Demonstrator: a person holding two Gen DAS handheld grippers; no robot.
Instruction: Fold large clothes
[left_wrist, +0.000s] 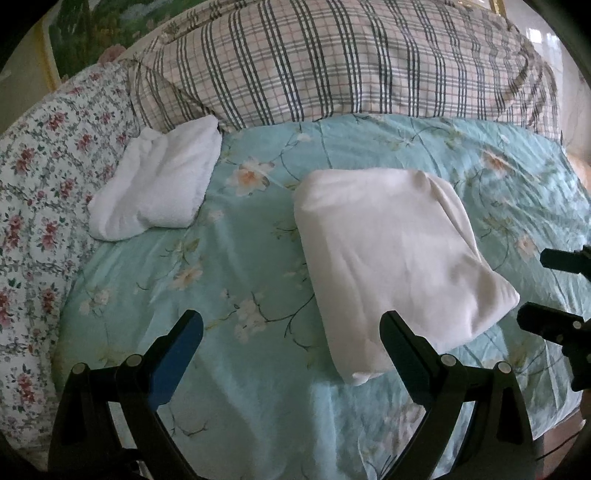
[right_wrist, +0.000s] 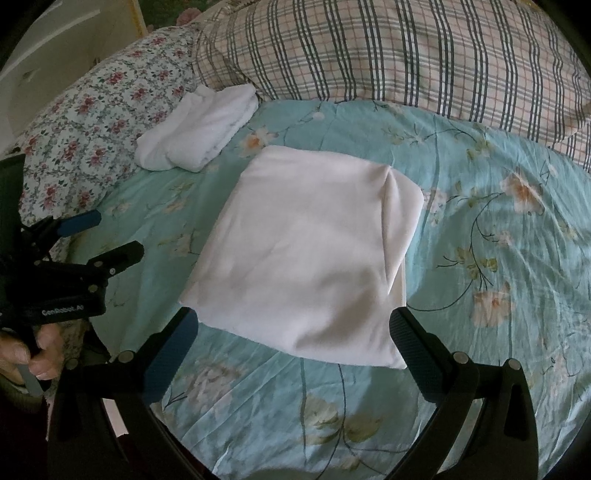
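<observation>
Near edge: bare floral bedsheet (right_wrist: 480, 229), open to reach
Centre: folded white garment (right_wrist: 306, 251) fills it
Far left: folded white towel (left_wrist: 159, 184) against the floral pillow (left_wrist: 40, 177)
Back: plaid pillow (left_wrist: 351, 59) walls it off

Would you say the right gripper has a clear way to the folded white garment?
Probably yes: the right gripper, jaws open, faces the folded white garment on the bed, with nothing between them.

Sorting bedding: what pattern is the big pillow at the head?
Beige plaid pillow with dark blue stripes, clearest in the left wrist view.
</observation>
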